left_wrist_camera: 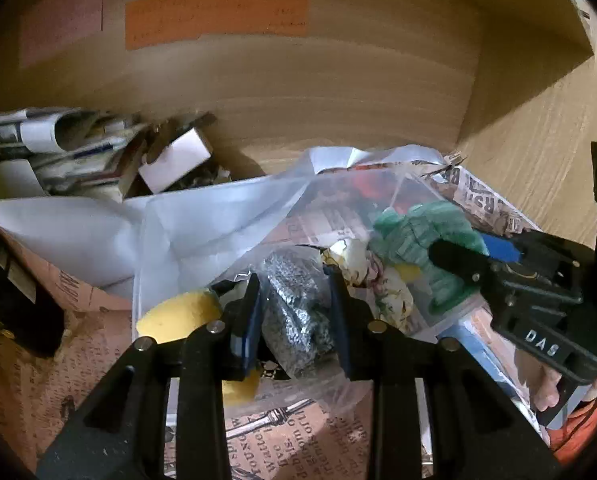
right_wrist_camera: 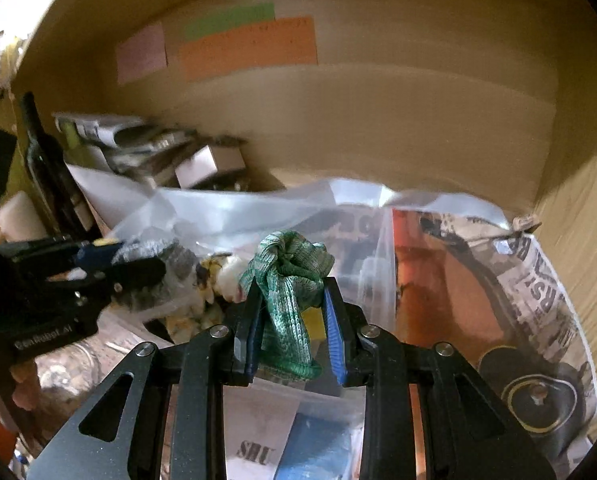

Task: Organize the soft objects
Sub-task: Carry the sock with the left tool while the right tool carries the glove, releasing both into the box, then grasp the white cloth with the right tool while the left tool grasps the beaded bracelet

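I had right gripper (right_wrist_camera: 292, 312) fingers pinching the limp, light green knit cloth (right_wrist_camera: 288, 280) mid-bunch, left gripper (left_wrist_camera: 294, 312) fingers clamping the squashy grey mesh bundle (left_wrist_camera: 294, 312).

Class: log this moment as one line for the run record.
left gripper: around grey cloth, contact unclear | right gripper: around green cloth, contact unclear | both over clear bag

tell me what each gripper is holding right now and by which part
The right gripper pinches the green knit cloth around its middle. The left gripper straddles the grey speckled cloth; whether it grips cannot be told.
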Motion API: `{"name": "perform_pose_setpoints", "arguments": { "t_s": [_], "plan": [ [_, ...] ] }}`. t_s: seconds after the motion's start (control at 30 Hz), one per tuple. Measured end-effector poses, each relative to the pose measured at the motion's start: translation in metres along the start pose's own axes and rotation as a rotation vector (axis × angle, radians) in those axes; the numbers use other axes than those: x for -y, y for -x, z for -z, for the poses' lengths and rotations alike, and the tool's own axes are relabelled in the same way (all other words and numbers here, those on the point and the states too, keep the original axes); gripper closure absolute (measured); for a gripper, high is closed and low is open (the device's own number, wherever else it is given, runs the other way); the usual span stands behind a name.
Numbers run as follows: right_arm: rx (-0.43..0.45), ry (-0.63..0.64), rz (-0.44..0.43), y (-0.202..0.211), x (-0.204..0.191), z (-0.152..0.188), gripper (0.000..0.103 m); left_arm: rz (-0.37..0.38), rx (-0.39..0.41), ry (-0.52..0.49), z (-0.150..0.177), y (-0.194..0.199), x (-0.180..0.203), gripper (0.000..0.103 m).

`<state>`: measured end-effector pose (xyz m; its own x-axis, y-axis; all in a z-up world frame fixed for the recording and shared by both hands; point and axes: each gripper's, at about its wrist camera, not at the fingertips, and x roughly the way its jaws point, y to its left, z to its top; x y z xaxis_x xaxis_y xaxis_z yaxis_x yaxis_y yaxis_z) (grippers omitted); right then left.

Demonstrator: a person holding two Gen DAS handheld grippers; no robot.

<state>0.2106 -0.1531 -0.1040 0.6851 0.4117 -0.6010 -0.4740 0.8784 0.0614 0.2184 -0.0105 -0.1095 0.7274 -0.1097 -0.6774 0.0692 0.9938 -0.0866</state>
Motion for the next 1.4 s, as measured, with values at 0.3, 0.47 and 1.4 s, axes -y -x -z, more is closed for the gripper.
{"name": "perform_pose_setpoints", "arguments": {
  "t_s": [0.3,0.47,1.4],
  "plan": [
    [-0.019,0.029,0.027,-0.001,-0.004,0.003,0.051,0.004,-0.009,0.008,0.006,0.006,-0.003,0.051],
    [0.016,0.033,0.040,0.010,-0.006,0.001,0.037,0.001,0.044,-0.010,0.007,0.030,0.002,0.042],
    [0.071,-0.007,0.044,0.094,-0.022,0.059,0.002,0.031,0.044,0.001,0.085,0.091,0.019,0.002]
  ]
}}
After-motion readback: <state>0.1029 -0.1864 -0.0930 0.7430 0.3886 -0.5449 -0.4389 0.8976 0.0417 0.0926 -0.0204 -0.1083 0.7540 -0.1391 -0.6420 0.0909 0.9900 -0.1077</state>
